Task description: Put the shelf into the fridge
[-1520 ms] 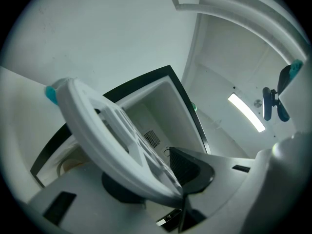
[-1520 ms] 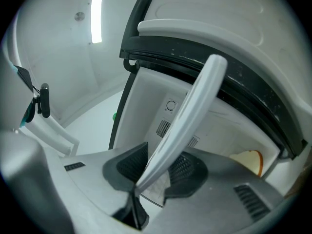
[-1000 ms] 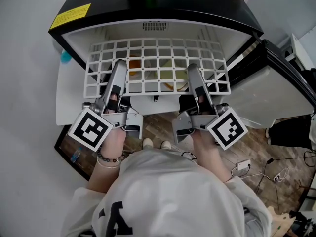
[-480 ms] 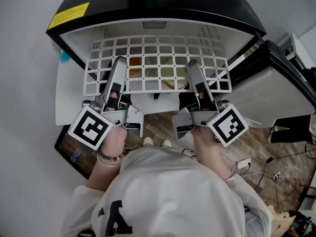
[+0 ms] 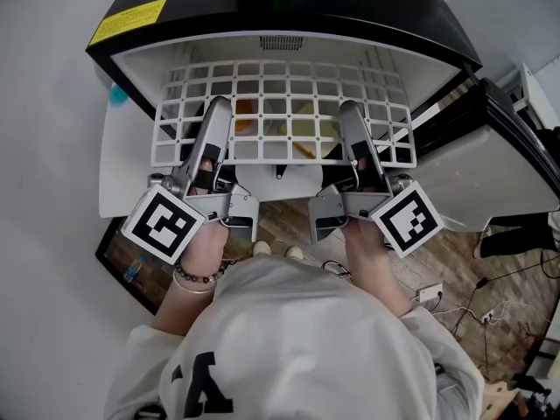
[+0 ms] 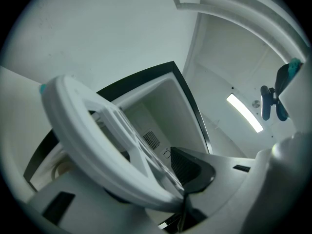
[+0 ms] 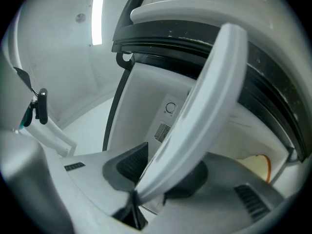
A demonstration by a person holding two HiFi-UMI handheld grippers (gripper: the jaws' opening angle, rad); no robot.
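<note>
Label (image 5: 128, 22), yellow, unreadable, on fridge (image 5: 350, 7) top

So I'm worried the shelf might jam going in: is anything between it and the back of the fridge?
Nothing visible does. The shelf, clamped at its front edge by the left gripper and right gripper, reaches into the open fridge; both gripper views show bare cavity up to the back wall.

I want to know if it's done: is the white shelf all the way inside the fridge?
No, the front of the shelf sticks out of the fridge.
</note>
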